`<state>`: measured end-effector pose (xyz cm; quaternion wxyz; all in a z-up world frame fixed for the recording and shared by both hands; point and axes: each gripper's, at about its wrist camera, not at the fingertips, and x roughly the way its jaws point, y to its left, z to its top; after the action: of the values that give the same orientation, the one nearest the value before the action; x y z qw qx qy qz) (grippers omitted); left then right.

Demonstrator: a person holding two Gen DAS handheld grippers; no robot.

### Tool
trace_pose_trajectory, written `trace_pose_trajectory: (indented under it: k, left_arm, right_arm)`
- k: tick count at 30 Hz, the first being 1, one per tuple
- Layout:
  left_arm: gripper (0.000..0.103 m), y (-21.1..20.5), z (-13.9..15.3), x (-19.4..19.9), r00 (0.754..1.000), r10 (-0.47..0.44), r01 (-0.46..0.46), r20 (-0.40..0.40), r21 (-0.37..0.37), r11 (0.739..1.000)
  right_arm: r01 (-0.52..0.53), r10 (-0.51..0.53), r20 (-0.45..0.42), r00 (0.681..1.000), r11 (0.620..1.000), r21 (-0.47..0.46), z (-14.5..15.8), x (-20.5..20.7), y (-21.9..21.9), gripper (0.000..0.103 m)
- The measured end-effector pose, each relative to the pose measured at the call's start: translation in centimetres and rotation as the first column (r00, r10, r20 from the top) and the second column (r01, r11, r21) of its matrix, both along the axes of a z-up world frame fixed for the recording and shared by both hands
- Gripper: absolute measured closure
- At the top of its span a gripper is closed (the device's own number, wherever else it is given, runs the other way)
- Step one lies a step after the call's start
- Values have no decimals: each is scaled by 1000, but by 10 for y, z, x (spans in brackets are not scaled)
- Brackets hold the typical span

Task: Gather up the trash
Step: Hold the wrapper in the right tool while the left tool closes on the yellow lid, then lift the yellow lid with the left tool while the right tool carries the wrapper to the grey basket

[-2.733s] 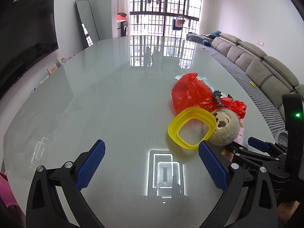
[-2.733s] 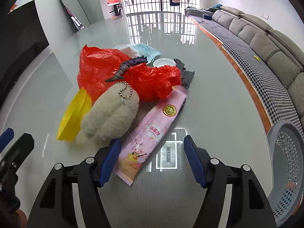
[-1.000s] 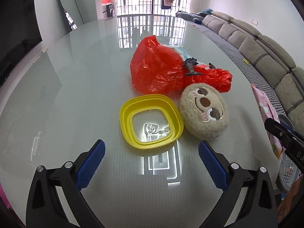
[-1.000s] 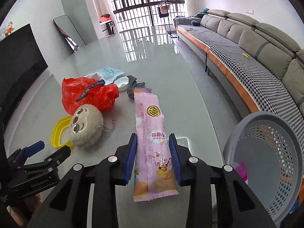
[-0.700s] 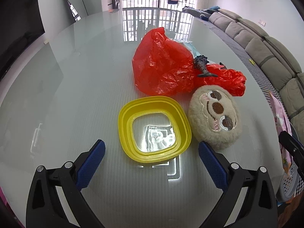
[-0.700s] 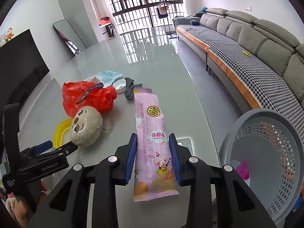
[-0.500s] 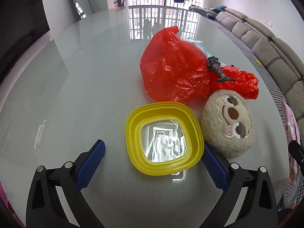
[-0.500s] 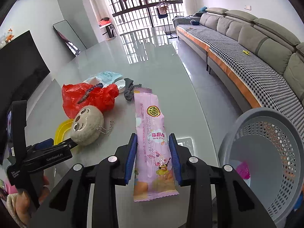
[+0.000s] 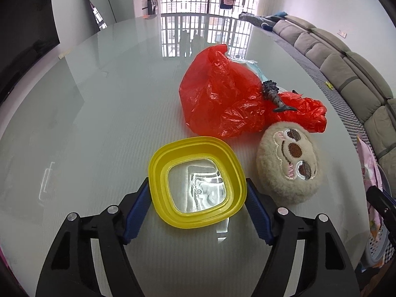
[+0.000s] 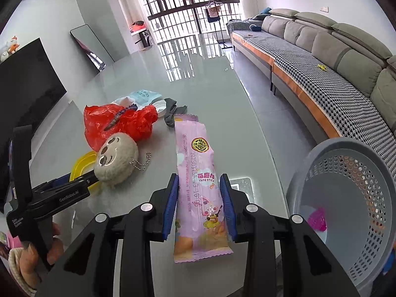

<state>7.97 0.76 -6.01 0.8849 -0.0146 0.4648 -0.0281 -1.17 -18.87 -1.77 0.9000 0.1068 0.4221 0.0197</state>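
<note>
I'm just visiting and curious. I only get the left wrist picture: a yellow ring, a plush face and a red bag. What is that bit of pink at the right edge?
Observer: A long pink snack wrapper, clamped lengthwise between the blue pads of the right gripper.
Operator: Is anything hidden behind the red bag?
Observer: Yes, a small white round lid sits beside a crumpled dark grey cloth.
Operator: And the holey thing at the lower right?
Observer: That is a grey basket beside the table. It holds one small magenta scrap at the bottom.
</note>
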Motion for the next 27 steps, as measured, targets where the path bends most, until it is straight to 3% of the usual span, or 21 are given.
trace_pose_trajectory:
  k: [27]
  left_arm:
    - [32, 32, 42, -38, 988, -28, 26, 153, 14, 1000]
  right_arm:
    - [-33, 34, 6, 999, 997, -65, 17, -6, 46, 70]
